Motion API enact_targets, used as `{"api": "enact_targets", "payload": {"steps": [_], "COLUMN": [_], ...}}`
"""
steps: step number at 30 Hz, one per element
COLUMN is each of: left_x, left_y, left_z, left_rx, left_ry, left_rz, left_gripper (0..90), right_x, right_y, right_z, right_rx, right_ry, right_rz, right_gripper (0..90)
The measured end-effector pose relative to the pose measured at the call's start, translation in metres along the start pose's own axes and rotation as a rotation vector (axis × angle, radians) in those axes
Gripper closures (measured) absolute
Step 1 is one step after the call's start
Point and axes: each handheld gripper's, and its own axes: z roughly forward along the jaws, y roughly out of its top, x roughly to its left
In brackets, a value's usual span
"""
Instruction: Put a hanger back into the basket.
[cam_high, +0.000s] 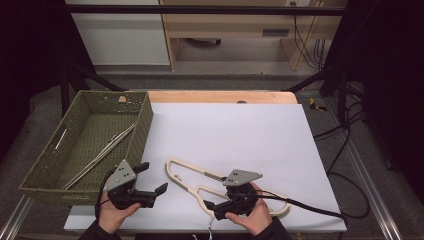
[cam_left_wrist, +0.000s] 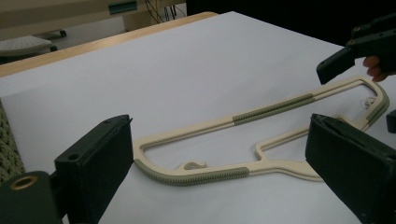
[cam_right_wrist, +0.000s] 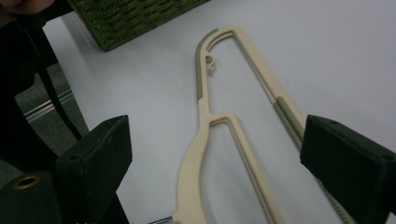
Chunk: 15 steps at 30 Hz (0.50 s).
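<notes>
- High view: I see the cream hanger (cam_high: 200, 182) flat on the white sheet (cam_high: 240, 135), between my left gripper (cam_high: 150, 181) and right gripper (cam_high: 220, 206); basket (cam_high: 145, 120) beside.
- Left gripper view: jaws apart, empty. The hanger looks light and stiff.
- Right gripper view: jaws spread, straddling it; I'd grab the ribbed grey strip (cam_right_wrist: 287, 122).

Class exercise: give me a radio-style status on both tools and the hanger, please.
Left tool open, empty, beside the basket. Right tool open, over the hanger, not gripping. Hanger flat on the white sheet. Nothing in the way.

Basket (cam_high: 45, 172) at the table's left edge, long thin metal pieces (cam_high: 100, 156) inside | hanger (cam_high: 192, 177) flat on the sheet (cam_high: 235, 130) right of it | left gripper (cam_high: 151, 178) between them | right gripper (cam_high: 212, 206) over the hanger's near end
</notes>
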Motion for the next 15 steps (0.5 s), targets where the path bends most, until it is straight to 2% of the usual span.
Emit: {"api": "enact_targets", "payload": {"steps": [10,12,15], "left_x": [-0.002,-0.004,-0.006], "left_y": [-0.004,-0.004,-0.004], "left_z": [0.004,0.004,0.005], "left_rx": [0.017,0.015,0.021], "left_ry": [0.006,0.001,-0.006], "left_rz": [0.011,0.016,0.020], "left_gripper": [8.4,8.4,8.5], "right_x": [0.010,0.012,0.013], "right_y": [-0.010,-0.014,-0.017], "right_z": [0.024,0.032,0.037], "right_rx": [0.089,0.129,0.157], "right_ry": [0.001,-0.007,0.000], "right_rz": [-0.021,-0.042,-0.038], "right_gripper": [16.5,20.4,26.4]}}
